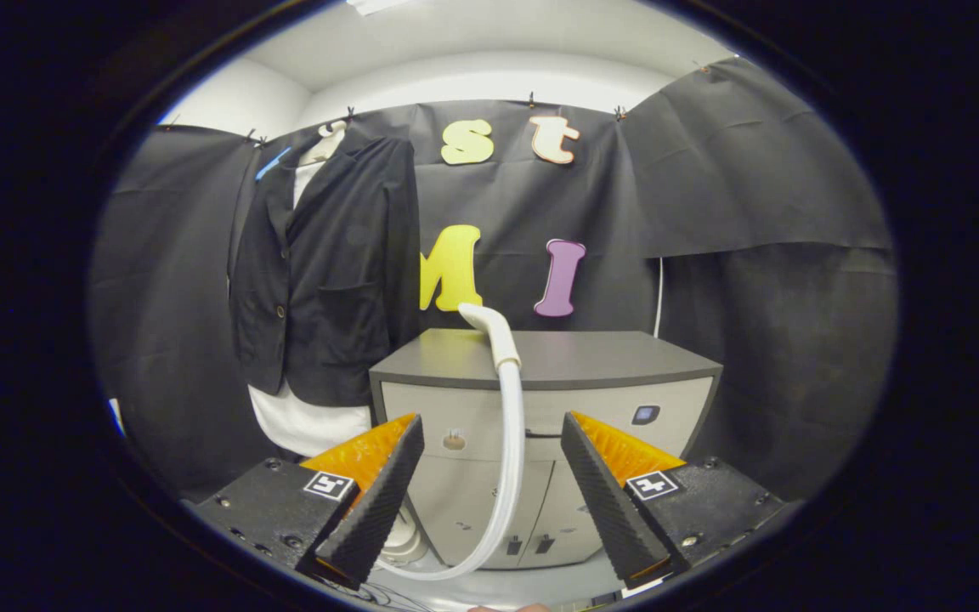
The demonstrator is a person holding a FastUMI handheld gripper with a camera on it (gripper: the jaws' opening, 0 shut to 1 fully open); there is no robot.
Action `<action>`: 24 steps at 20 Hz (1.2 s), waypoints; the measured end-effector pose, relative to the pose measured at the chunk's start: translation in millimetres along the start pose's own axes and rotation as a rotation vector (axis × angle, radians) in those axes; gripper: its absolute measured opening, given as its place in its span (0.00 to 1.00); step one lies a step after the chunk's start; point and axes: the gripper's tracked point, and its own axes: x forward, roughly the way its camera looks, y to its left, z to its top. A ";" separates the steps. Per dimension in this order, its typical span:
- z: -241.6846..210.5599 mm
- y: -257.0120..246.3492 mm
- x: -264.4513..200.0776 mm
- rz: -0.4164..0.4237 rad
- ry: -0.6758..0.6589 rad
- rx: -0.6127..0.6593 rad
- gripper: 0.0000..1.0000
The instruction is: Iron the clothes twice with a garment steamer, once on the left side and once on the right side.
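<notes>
Jaws spread wide and empty, gripper (489,484) facing the cabinet (540,374). The steamer hose (508,442) rises between them; its head seems to rest on top. Jacket (328,272) hangs unsteamed beyond-left. Next: advance, clamp the handle.

Black cloth (753,212) draped as booth wall, clipped along the top. White wall (234,98) and ceiling (489,38) above, brightly lit. Grey cabinet (617,399) with dark top and pale doors standing before the cloth.

The claw (489,476) gapes wide, the steamer hose (510,442) between its fingers, seemingly untouched.
</notes>
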 end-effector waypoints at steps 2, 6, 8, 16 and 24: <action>12.8 5.1 8.4 -0.006 0.008 0.024 1.00; 29.4 8.7 28.0 -0.032 0.058 0.035 1.00; 38.9 8.2 38.0 -0.030 0.086 0.026 1.00; 60.3 -9.4 116.6 0.041 0.328 0.061 1.00; 60.3 -25.9 209.4 0.113 0.567 0.028 0.98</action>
